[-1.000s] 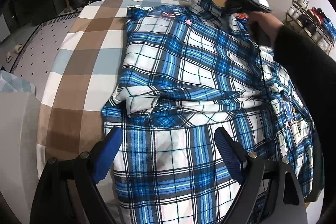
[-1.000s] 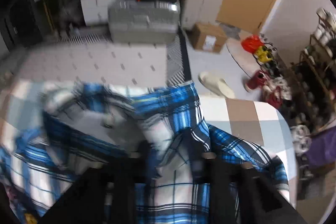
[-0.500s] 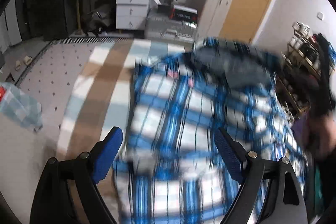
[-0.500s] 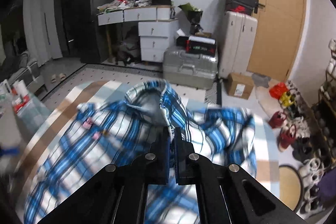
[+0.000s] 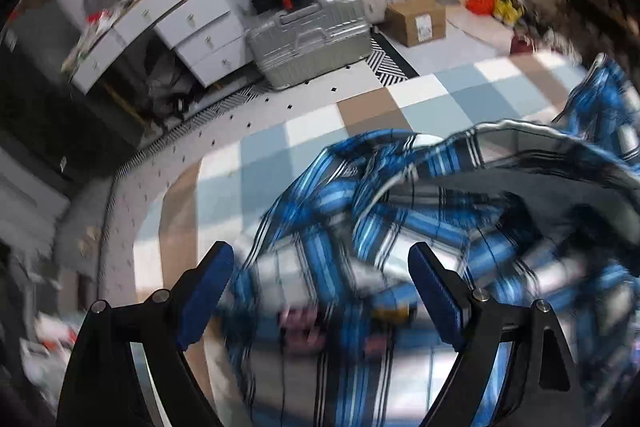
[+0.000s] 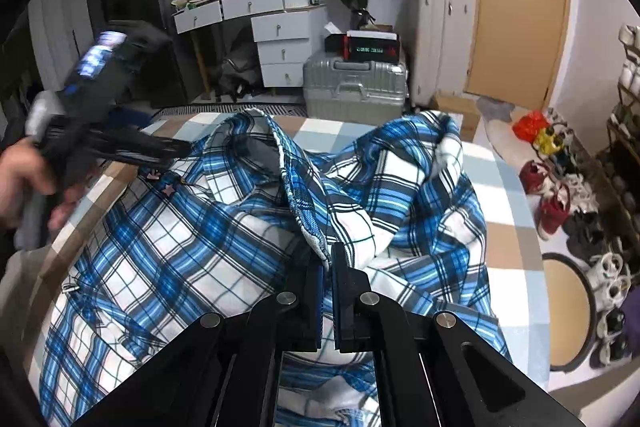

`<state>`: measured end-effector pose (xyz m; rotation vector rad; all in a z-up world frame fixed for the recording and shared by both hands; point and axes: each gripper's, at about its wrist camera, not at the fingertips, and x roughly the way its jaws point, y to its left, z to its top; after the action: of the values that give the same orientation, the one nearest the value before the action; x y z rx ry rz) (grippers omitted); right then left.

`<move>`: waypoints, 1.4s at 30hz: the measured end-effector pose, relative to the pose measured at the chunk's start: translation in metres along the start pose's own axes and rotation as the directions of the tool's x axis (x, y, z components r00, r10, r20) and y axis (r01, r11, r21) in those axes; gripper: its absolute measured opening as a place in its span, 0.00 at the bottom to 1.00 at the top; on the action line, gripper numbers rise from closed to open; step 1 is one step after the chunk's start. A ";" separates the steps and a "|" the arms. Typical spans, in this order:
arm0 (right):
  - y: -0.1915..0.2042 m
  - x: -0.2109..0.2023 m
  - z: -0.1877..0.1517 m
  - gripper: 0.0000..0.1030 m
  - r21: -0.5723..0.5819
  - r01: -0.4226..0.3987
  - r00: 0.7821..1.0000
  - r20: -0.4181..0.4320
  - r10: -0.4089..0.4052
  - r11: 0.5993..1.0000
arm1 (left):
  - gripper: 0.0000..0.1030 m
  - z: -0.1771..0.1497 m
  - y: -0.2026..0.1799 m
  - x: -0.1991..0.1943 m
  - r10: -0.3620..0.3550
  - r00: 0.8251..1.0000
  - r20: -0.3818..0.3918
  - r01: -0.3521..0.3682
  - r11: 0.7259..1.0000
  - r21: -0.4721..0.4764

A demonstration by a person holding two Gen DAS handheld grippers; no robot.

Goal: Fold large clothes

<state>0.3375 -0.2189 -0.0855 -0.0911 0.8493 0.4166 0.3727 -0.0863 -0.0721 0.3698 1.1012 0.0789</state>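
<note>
Behind bed: suitcase | drawers | right: shoes

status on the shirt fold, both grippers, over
Right gripper shut on plaid shirt collar edge. Left gripper open, empty, above shirt. Nothing blocking.

this is a home, a bedroom that also serves for storage. a bed with a checked cover fills the middle. by the wall stand a white desk with drawers – its top is cluttered – and suitcases. shoes lie on the floor beside a rack, near a wooden door and a carton.
</note>
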 end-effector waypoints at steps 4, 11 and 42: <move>-0.010 0.005 -0.009 0.03 -0.015 0.006 1.000 -0.009 -0.006 1.000 | 0.57 0.008 -0.012 0.032 0.001 1.000 -0.027 0.002 0.996 0.085; -0.013 0.017 -0.013 0.05 -0.032 0.010 0.998 -0.055 -0.012 0.999 | 0.00 -0.003 0.006 0.028 -0.082 0.996 -0.042 0.083 0.996 0.031; -0.026 -0.085 -0.169 0.06 0.664 -0.131 0.980 -0.028 0.199 0.736 | 0.00 -0.226 -0.092 -0.130 -0.281 0.951 0.126 0.280 0.960 0.027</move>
<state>0.1781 -0.3108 -0.1368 0.6403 1.0664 0.2554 0.1033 -0.1473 -0.0810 0.2195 1.0160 -0.1997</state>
